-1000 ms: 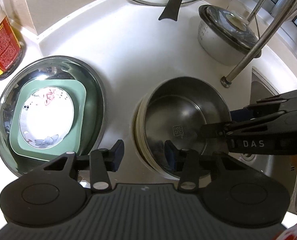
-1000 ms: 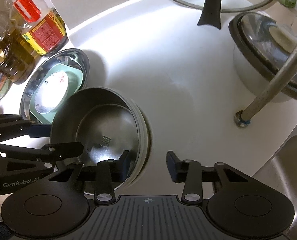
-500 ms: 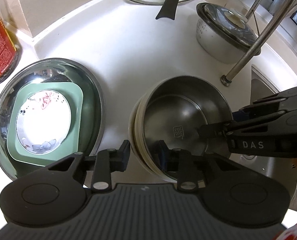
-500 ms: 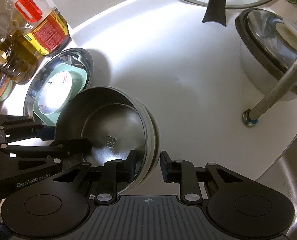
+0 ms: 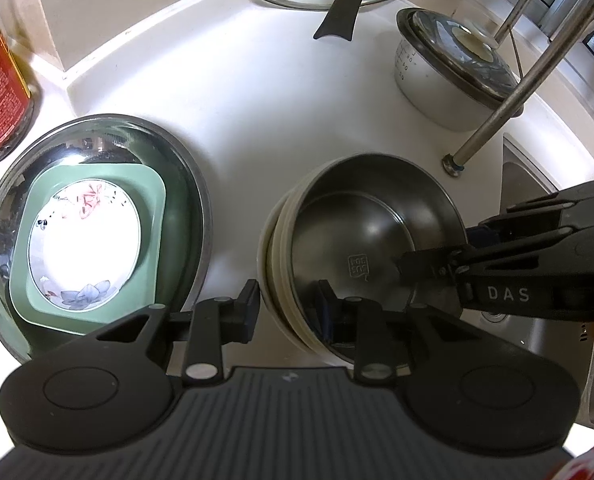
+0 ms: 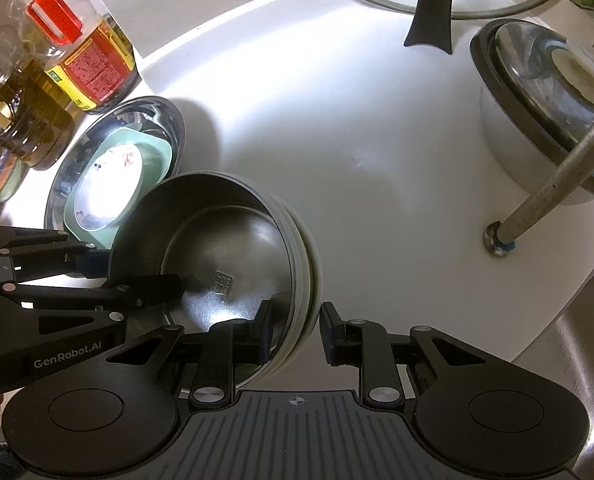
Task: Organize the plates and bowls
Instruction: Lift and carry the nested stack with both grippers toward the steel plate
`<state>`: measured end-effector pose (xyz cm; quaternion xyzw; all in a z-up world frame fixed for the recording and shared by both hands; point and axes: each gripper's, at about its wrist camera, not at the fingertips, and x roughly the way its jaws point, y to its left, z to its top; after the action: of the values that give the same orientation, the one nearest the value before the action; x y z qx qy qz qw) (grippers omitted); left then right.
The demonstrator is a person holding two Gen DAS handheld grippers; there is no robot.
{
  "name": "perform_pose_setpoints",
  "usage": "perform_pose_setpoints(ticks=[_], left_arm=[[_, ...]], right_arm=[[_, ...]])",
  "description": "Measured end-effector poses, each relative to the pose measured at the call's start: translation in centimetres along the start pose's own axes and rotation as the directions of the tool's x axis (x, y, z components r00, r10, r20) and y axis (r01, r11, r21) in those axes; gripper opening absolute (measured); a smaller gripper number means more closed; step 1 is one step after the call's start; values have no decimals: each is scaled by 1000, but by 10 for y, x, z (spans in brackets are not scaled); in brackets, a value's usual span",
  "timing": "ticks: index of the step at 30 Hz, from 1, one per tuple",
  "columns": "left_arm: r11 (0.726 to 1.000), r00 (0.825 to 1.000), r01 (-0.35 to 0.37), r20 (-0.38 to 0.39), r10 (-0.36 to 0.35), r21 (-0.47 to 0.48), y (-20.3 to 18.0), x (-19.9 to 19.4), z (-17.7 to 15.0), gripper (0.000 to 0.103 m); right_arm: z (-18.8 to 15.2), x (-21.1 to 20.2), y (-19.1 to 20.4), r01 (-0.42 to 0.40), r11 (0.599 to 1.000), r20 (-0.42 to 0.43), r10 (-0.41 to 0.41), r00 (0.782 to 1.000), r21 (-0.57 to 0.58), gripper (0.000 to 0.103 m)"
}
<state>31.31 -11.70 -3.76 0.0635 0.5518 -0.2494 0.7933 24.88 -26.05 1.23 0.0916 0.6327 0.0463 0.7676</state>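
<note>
The stack of bowls (image 5: 361, 256) is being gripped from two sides at once, so the step in hand is judged to be the two-handed pick-up of that stack. The left tool (image 5: 287, 310) is being clenched across the stack's rim at about 7 o'clock in its own view, one finger outside the cream walls and one inside the steel bowl. The right tool (image 6: 295, 330) is being clenched on the opposite rim, at about 5 o'clock in the right wrist view, again with one finger inside and one outside. Both pairs of jaws have just been closing, with the stacked rims between them, and the pads are now lying against the walls.

The stack is standing on the white table (image 5: 257, 92), at about 3 o'clock from the large steel basin (image 5: 193, 184), near it but apart. A green square dish (image 5: 153, 216) with a flowered plate (image 5: 85, 248) on it is being carried inside that basin.

Next, a level, joint lift is being called for, probably toward the basin's pile; uneven raising is likely to be tipping the bowls apart.

The stack is being seen as a dull steel bowl, stamped at its bottom, nested in two or three cream bowls, slightly offset.
</note>
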Motion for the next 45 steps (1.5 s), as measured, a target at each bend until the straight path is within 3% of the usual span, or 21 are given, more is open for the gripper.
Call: perform_pose_setpoints(ticks=[31, 45], left_arm=[[999, 997, -11, 71, 13, -31, 9, -22, 13, 27], [995, 992, -31, 118, 42, -92, 31, -43, 17, 27]], right_arm=[[22, -24, 8, 7, 999, 40, -6, 999, -35, 23], [42, -29, 35, -1, 996, 68, 7, 998, -88, 23]])
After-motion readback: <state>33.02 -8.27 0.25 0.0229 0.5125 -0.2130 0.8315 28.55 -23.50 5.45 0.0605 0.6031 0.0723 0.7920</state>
